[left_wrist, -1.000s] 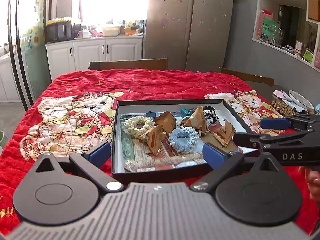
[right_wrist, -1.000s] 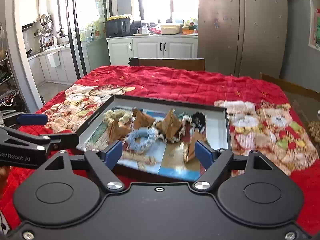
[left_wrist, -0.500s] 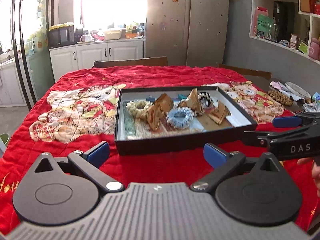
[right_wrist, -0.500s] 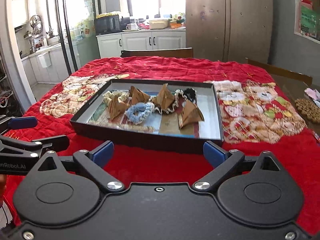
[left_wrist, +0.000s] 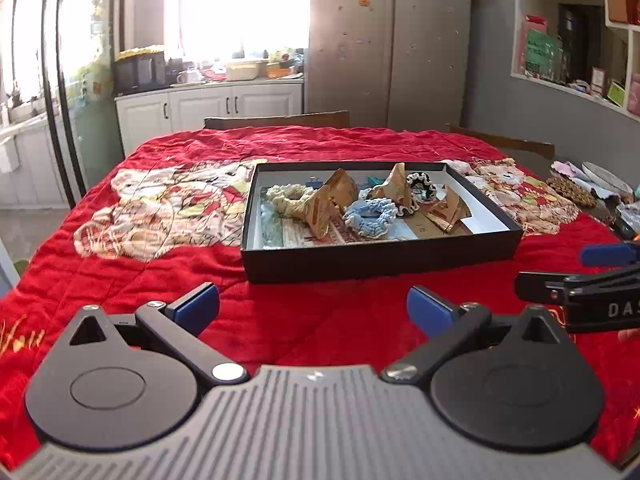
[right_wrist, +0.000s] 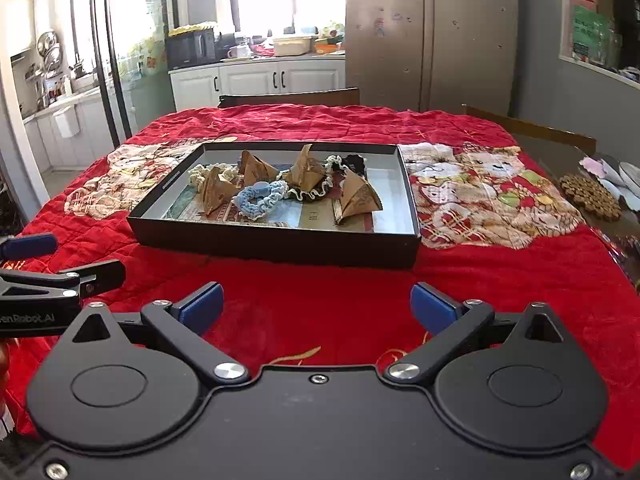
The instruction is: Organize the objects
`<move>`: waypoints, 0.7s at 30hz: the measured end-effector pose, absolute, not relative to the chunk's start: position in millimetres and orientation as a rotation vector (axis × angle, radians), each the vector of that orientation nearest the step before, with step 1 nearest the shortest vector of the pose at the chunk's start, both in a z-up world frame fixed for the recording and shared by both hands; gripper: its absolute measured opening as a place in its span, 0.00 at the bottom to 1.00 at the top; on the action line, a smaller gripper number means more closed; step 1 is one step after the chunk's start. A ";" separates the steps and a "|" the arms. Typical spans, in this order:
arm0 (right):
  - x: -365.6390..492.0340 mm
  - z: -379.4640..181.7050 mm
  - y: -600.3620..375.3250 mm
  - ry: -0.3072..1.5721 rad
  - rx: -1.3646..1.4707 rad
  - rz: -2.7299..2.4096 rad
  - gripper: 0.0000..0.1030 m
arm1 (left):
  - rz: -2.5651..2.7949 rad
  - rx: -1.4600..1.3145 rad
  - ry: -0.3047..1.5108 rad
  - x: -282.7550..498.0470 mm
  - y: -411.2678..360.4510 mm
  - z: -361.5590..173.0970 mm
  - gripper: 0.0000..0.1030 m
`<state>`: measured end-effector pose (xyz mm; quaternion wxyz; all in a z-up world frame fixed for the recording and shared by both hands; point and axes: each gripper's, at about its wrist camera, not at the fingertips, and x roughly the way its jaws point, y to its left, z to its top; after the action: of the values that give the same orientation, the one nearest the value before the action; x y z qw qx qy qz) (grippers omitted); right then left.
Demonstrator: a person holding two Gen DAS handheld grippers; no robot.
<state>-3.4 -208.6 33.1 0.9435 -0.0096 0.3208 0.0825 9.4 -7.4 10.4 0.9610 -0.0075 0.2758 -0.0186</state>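
Grippers short of the black tray (right_wrist: 276, 246) on the red-quilted worktop (right_wrist: 320, 300), left gripper (left_wrist: 313, 306) jaws spread, right gripper (right_wrist: 317, 306) jaws opening, both empty: best single out one scrunchie, say the blue scrunchie (right_wrist: 260, 200), avoiding the folded paper packets (right_wrist: 358, 196).

The quilted red cloth cover with printed bears (right_wrist: 480, 264) over the table looks soft, with a slight satin sheen and stitched ridges; the shallow black cardboard box (right_wrist: 280, 246) has matt outer walls and a paler, smooth paper lining; the folded brown paper pyramids (right_wrist: 358, 198) show crisp creases and a dull, printed surface; the pale blue ruffled fabric scrunchie (right_wrist: 260, 200) and the cream knitted scrunchie (left_wrist: 286, 196) look woolly and rough; the left claw (left_wrist: 312, 308) has matt black plastic arms, ribbed grey plastic housing, shiny metal pivot screws and smooth blue pads; the right claw (right_wrist: 316, 306) is alike, its housing plain matt black.
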 end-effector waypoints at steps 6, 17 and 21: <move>-11.4 23.9 -209.6 0.682 0.002 0.171 0.98 | -0.037 -0.015 0.578 4.7 -9.1 2.4 1.00; -14.5 14.3 -209.3 0.692 -0.006 0.139 0.98 | -0.036 -0.015 0.575 1.1 -11.6 -1.5 1.00; -15.6 13.9 -207.5 0.690 -0.020 0.139 0.99 | -0.037 -0.015 0.585 1.9 -11.8 -2.8 1.00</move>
<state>-15.6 -207.5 13.9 0.9387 -0.0096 0.3379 0.0681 1.9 -11.8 -2.8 0.9574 -0.0076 0.2882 -0.0180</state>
